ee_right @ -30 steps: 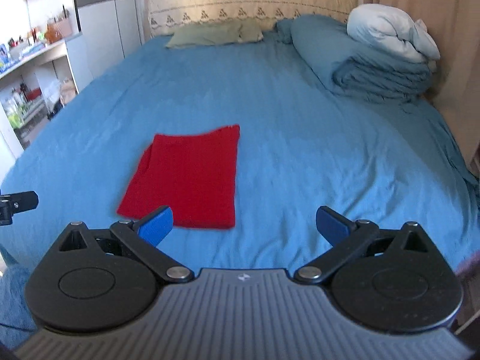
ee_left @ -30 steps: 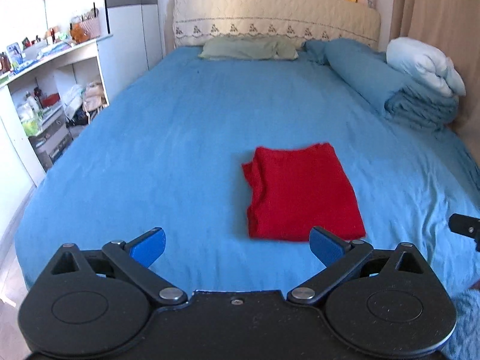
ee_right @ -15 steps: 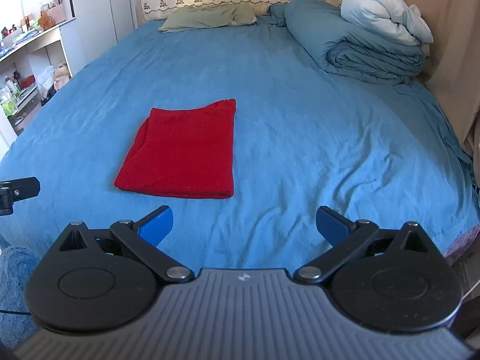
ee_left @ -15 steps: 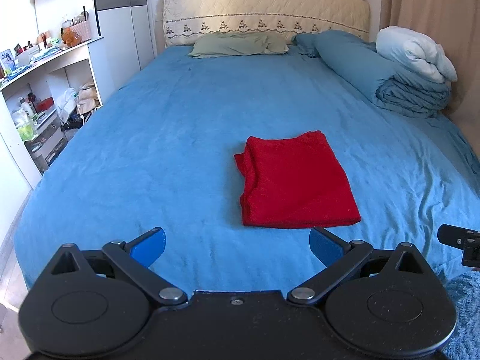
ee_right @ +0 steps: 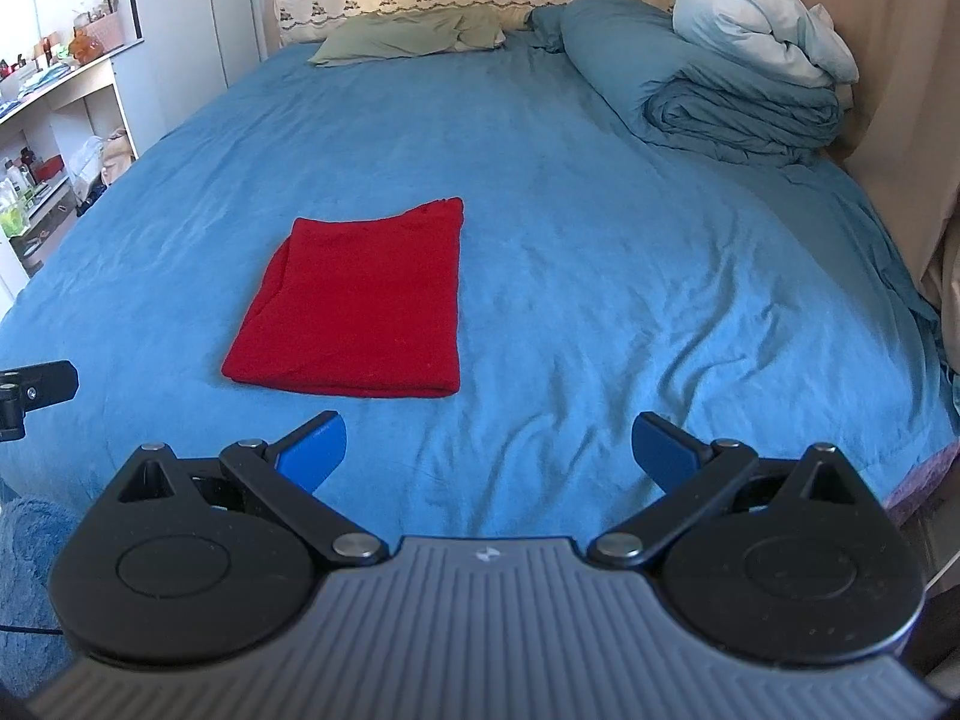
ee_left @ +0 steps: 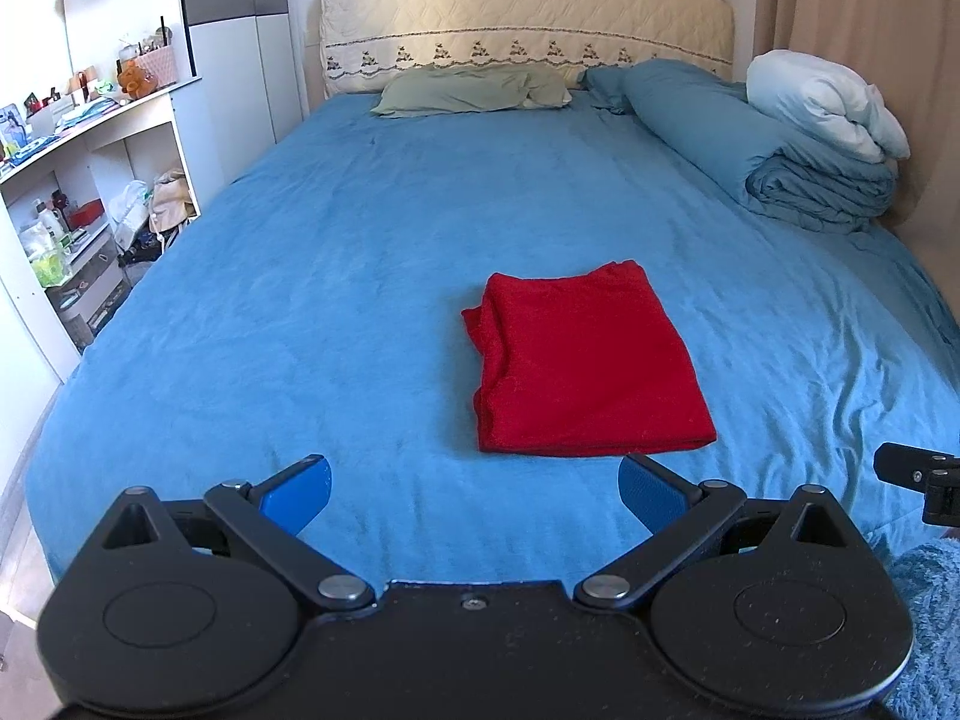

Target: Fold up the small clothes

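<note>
A red knitted garment [ee_left: 585,369], folded into a flat rectangle, lies on the blue-sheeted bed [ee_left: 360,300]; the left gripper [ee_left: 474,483] and right gripper [ee_right: 489,447] hover near it, jaws spread wide, grasping nothing

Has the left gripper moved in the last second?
Yes. The left gripper has pulled back from the red cloth, which lies farther ahead of its fingertips than before.

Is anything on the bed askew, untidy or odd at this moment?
Only a small thing. The red cloth lies folded flat on the blue sheet, but its left edge is uneven: the layers there bulge out and do not line up. Both claws, left and right, are open and apart from it.
</note>
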Demonstrator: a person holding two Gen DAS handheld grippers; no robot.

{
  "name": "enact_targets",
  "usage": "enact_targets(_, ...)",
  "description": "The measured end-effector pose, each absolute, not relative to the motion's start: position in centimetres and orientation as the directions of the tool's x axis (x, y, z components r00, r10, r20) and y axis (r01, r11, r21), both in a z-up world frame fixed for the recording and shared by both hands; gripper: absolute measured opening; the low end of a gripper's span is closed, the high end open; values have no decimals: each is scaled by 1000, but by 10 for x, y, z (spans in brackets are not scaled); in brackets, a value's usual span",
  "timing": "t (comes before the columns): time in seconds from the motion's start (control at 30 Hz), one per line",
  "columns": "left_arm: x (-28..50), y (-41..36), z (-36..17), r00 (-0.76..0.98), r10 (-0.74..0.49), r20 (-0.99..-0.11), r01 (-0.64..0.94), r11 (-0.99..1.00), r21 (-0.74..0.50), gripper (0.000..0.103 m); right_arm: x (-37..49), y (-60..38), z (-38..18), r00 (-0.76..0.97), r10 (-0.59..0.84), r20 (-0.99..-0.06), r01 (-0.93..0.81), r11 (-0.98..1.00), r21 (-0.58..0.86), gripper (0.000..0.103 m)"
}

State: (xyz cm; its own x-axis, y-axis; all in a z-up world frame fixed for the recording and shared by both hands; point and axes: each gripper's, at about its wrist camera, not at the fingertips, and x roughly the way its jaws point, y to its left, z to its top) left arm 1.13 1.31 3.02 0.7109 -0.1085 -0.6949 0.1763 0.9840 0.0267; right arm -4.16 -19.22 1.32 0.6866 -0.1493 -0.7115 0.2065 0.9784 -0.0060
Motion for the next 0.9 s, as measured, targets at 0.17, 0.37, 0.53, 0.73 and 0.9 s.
enact_targets(0.17,12,12,30,712,-107,-694,177,984,30,103,-42,-193,13,687,-148,-711,206,979,-5,103)
enact_targets(0.37,11,11,29,713,-104,-693,175,984,33,103,-41,-193,14,687,-148,-711,205,979,-6,103)
enact_targets(0.53,12,12,28,714,-105,-692,176,984,33,103,-41,-193,14,686,-149,-712,205,979,-7,103)
enact_targets(0.73,11,12,30,714,-113,-691,175,984,20,103,-41,-193,14,687,-149,-711,205,979,-6,103)
enact_targets(0.9,9,12,31,718,-115,-686,179,984,23,103,-41,-194,14,687,-146,-712,203,979,-5,103)
